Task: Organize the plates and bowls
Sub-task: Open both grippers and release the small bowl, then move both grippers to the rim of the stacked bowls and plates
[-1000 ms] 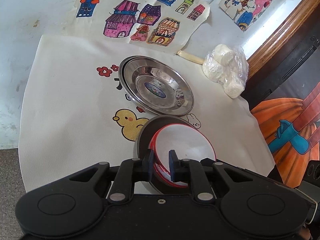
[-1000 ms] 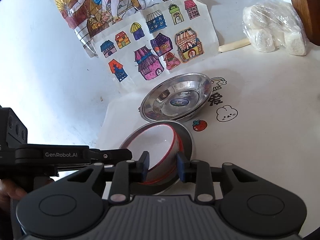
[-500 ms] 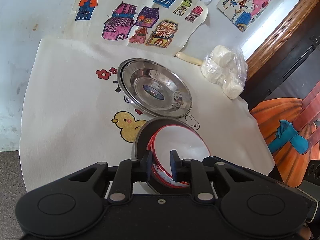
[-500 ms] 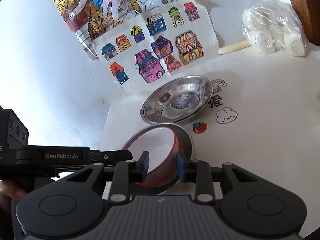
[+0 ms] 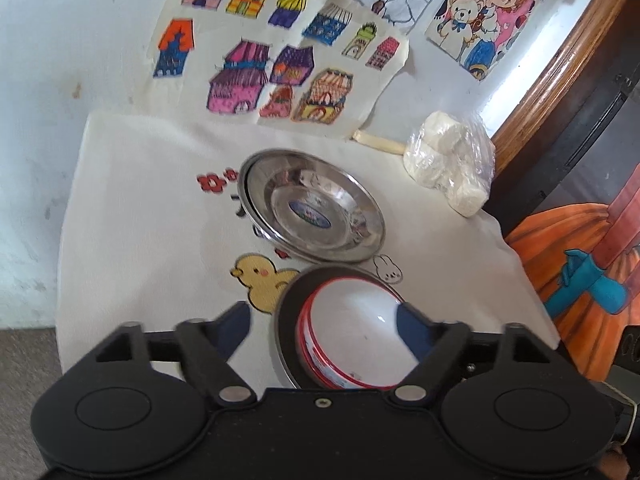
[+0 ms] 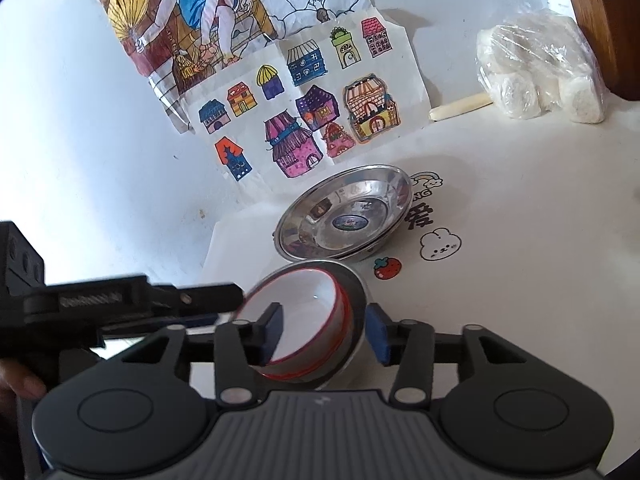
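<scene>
A white bowl with a red rim [image 5: 352, 332] [image 6: 304, 316] sits inside a steel bowl [image 5: 286, 320] [image 6: 358, 296] on the cream cloth. Behind them lies a stack of shallow steel plates [image 5: 312, 204] [image 6: 348, 216]. My left gripper [image 5: 324, 328] is open, its jaws wide on either side of the bowls' near rim. My right gripper [image 6: 324, 328] is open too, one pad inside the white bowl and the other outside the steel bowl. The left gripper's body [image 6: 120, 304] shows at the left of the right wrist view.
A cream cloth [image 5: 152, 208] with cartoon prints covers the table. A plastic bag of white lumps [image 5: 452, 168] [image 6: 540, 68] and a pale stick [image 6: 460, 106] lie at the back right. Children's drawings [image 5: 280, 68] hang on the white wall. A wooden frame [image 5: 560, 52] stands at the right.
Both grippers have opened: the left let go of the white bowl's rim, and the right spread its jaws. The bowls stay nested on the cloth.
</scene>
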Demonstrator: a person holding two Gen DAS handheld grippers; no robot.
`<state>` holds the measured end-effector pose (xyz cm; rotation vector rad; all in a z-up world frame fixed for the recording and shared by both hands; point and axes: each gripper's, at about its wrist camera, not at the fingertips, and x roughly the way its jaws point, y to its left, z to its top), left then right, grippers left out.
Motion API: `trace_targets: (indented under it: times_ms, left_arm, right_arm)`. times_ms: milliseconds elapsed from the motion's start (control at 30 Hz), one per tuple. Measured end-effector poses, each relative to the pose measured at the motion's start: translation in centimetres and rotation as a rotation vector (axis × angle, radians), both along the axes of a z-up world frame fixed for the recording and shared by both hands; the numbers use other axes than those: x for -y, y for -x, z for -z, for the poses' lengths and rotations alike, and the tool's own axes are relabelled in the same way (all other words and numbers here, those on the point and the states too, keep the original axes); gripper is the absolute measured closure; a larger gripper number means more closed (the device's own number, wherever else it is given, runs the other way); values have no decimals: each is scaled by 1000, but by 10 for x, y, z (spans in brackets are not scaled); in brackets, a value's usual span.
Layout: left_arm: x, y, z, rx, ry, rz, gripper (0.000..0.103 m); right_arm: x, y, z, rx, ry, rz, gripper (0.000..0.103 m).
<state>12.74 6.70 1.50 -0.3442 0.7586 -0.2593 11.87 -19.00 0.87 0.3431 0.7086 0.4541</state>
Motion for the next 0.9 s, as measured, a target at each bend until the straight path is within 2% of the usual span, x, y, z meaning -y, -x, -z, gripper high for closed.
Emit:
trace_targets:
  times_ms: [67,133,200,267,367,500,667,900]
  left_arm:
    - [0,1,-2,14,-24,-6,11]
    - [-1,1,-3,23,-41,-16,4]
    - [-2,0,-3,30,-65,-28,2]
    - [-4,0,-3,32,-87,-39,1]
    - [-8,-2,-2,22,-118,-67,1]
    - [-13,-6,-2,1,-173,-112,1]
    - [-23,-11,-1,-18,-224,-142,1]
    - [-34,-21,4,-128,-309,-129,1]
  right_arm:
    - [3,1,1,2,32,4,45]
    - [8,1,0,6,53,8,39]
    - [13,2,-1,13,69,13,19]
    - [19,4,-2,25,95,23,8]
    - [29,5,-1,24,134,27,2]
    - [39,5,3,28,180,44,0]
    - [45,4,6,35,184,46,0]
    - [41,-8,8,2,234,46,0]
